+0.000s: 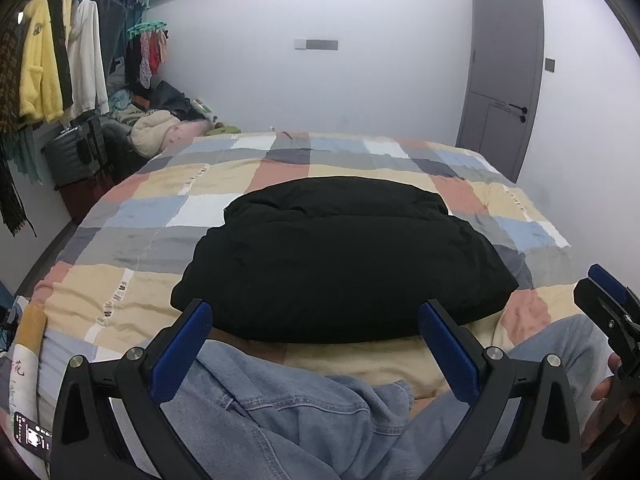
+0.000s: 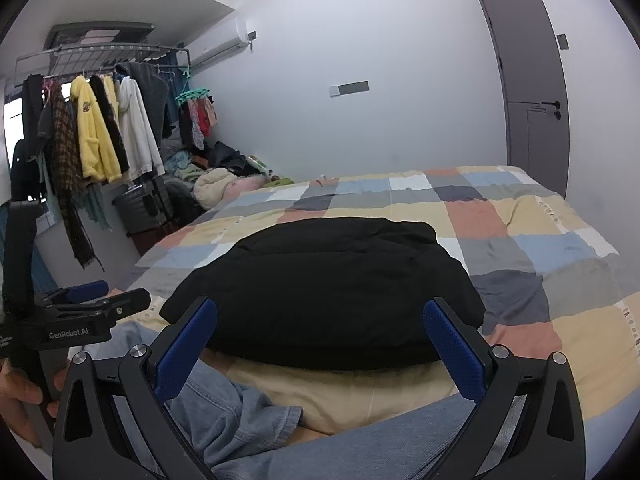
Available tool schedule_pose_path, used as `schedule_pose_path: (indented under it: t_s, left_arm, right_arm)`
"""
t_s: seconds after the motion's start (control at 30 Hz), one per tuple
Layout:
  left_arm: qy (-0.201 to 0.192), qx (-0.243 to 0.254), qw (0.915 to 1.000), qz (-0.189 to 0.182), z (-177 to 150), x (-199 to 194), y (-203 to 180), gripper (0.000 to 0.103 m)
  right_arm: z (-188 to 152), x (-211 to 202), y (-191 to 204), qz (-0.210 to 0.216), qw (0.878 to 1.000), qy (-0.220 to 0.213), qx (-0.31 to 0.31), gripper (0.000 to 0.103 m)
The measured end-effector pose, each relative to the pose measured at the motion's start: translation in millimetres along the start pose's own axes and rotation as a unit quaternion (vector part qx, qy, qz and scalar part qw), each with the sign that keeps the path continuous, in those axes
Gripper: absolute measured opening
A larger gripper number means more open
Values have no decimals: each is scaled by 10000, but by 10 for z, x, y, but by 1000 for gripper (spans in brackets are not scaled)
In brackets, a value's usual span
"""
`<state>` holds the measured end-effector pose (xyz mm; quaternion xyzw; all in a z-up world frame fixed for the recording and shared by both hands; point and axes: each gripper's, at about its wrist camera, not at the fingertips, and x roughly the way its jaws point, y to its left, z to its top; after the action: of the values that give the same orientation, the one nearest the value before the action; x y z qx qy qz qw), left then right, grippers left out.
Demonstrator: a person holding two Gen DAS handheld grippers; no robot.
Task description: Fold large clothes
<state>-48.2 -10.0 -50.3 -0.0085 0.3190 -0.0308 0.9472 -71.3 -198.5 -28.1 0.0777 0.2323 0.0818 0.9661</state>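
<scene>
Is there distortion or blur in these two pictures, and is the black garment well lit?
Left wrist view: fisheye bends the door, dark corners, sharp focus. Right wrist view: same curving; the black garment is an almost featureless dark mass under soft, even light.

Bedroom interior. A bed [image 1: 132,216] under a checked quilt is filling the middle of the room. White walls [image 1: 360,8] are enclosing it, a grey door [image 1: 502,72] is standing shut at right, and an air conditioner [image 2: 218,46] is hanging high at left above a clothes rack [image 2: 100,56] carrying coats, with a suitcase [image 1: 66,156] sitting beneath.
</scene>
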Motion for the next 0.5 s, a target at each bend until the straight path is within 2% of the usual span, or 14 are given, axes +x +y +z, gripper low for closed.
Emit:
schedule_pose_path:
  t_s: [0.5]
  left_arm:
    - [-64, 12, 10000, 7, 60, -39, 3, 103]
  right_arm:
    - [3, -25, 4, -40, 10000, -48, 61, 103]
